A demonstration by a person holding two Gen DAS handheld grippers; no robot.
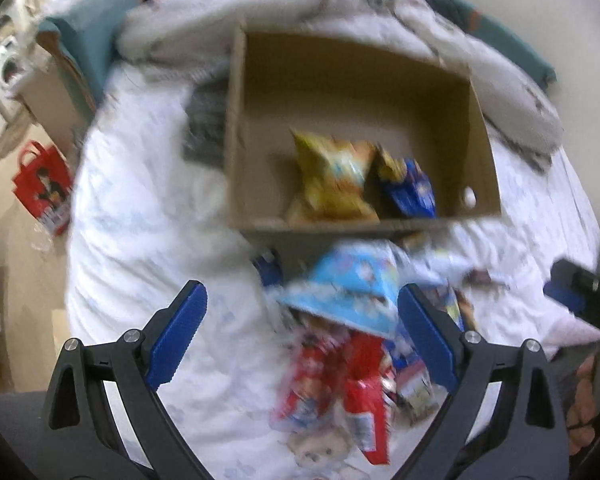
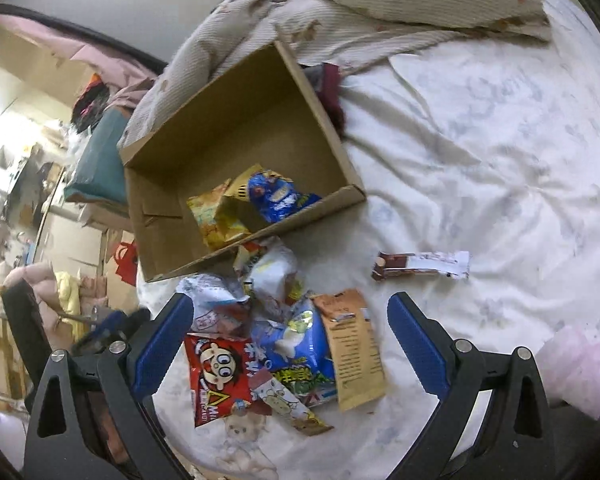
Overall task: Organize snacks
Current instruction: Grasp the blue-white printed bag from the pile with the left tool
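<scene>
Since both grippers hang open and empty over the pile, the step in hand looks like picking the next snack for the box. The left gripper has its jaws wide, and so does the right gripper, nothing between the pads of either.

The box sits on the bed just beyond the pile, with a yellow bag and a blue bag already lying in its near right corner. The rest is loose on the sheet right up against the near wall of the box.

If it were me, I'd go for something on top and at the edge of the pile, like the tan packet on its right side, since it overlaps the blue pouch and should lift clean. Grab across the short width, not the floppy end. The red bag has a thin stick pack lying over its corner, so that one comes off first. The chocolate bar lies alone well to the right, an easy single pick.

Hard to tell: the left view is badly smeared, so labels there are unreadable and I can't count the packs. What's under the pile is hidden, and the box's near wall covers part of the bags inside.
</scene>
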